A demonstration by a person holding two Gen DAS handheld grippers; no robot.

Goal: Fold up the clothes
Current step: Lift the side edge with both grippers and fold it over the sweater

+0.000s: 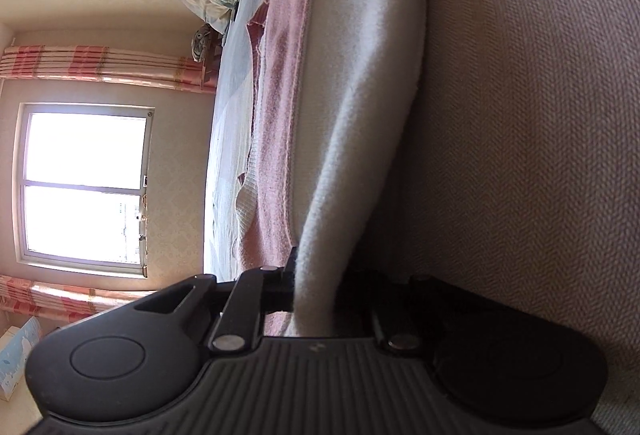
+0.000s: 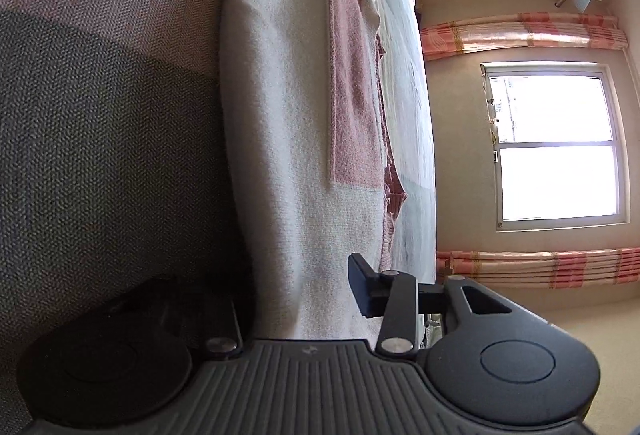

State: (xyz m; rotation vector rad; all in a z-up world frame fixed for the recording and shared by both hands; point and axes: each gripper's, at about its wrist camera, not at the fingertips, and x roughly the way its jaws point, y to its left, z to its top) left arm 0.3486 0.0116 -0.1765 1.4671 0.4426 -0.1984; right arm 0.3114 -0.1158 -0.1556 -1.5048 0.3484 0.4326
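The white and pink knitted garment [image 1: 352, 83] lay flat along the edge of the bed [image 1: 540, 115], its near border rolling over the side. The left gripper [image 1: 316, 291] was clenched on that white edge, cloth pinched between its fingers [image 1: 289, 275]. The right gripper [image 2: 304, 291] straddled the same edge further along, its fingers [image 2: 362, 287] apparently grasping the fabric, though the lower one was hidden in shadow. To fold well, both hands should probably lift together, keeping the hem taut and level, then carry it across so the edges meet squarely.
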